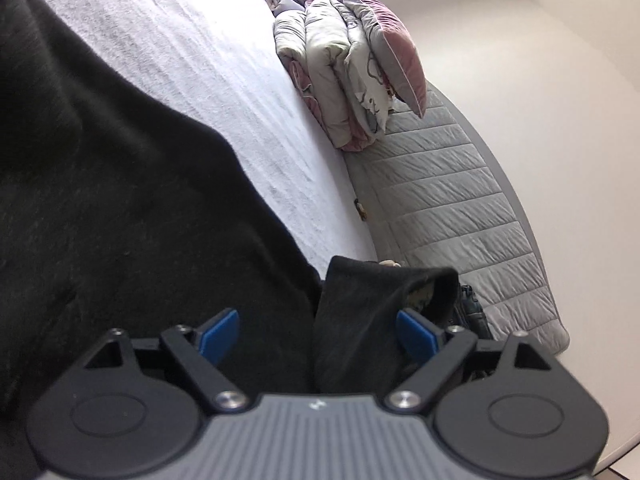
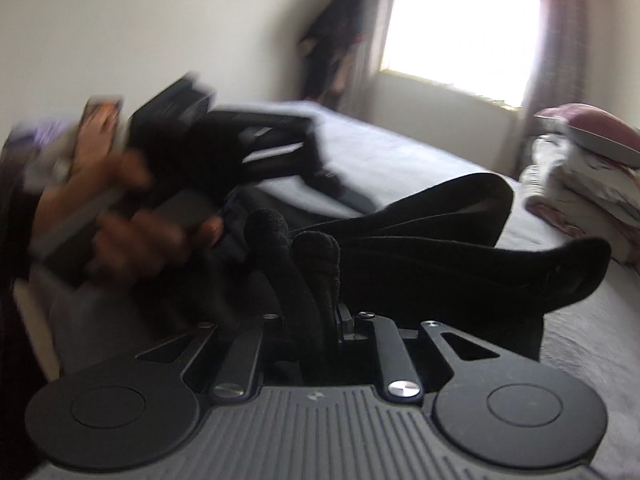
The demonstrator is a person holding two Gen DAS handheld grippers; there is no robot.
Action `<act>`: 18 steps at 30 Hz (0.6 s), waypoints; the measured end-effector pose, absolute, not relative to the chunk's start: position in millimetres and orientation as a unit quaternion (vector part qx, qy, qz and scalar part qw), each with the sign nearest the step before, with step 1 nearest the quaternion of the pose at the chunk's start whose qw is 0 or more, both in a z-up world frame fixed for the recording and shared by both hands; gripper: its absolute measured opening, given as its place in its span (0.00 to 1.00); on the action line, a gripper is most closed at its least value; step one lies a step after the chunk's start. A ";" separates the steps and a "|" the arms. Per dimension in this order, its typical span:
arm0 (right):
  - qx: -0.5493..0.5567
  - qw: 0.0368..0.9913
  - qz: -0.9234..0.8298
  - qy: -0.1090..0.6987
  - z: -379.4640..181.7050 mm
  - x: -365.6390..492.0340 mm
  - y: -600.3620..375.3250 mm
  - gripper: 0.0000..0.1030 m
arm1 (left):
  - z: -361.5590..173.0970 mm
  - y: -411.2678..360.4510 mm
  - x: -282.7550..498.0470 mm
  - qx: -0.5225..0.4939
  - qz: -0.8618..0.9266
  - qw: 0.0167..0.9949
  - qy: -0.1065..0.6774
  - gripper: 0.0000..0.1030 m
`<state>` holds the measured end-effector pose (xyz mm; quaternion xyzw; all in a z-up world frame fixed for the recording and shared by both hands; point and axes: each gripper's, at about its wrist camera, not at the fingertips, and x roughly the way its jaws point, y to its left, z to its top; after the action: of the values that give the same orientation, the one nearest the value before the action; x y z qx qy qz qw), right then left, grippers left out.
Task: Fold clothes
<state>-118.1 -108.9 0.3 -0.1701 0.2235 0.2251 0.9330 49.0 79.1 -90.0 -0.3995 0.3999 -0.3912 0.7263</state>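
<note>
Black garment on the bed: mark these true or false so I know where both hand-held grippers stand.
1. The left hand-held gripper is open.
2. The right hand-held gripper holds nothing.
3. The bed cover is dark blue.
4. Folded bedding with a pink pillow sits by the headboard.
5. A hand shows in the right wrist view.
1. True. The left hand-held gripper has its blue pads apart, black garment between them but not pinched.
2. False. The right hand-held gripper is shut on black fabric.
3. False. The bed cover is white.
4. True. The folded bedding and pink pillow sit beside the grey headboard.
5. True. A hand, blurred, grips the other tool.
</note>
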 end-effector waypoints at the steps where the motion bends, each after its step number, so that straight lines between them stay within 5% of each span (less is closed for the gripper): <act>1: -0.187 0.927 0.229 0.229 -0.8 -119.4 -105.9 0.16 | -89.2 78.0 48.9 -0.396 -0.393 0.728 0.399 0.85; 18: -0.398 0.846 0.275 0.222 -1.1 -130.7 -93.9 0.17 | -92.1 82.1 52.4 -0.402 -0.396 0.727 0.390 0.85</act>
<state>-130.7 -93.9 -1.1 -0.3985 0.2224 0.2748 0.8463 52.4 82.1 -92.1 -0.4023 0.3901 -0.3960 0.7274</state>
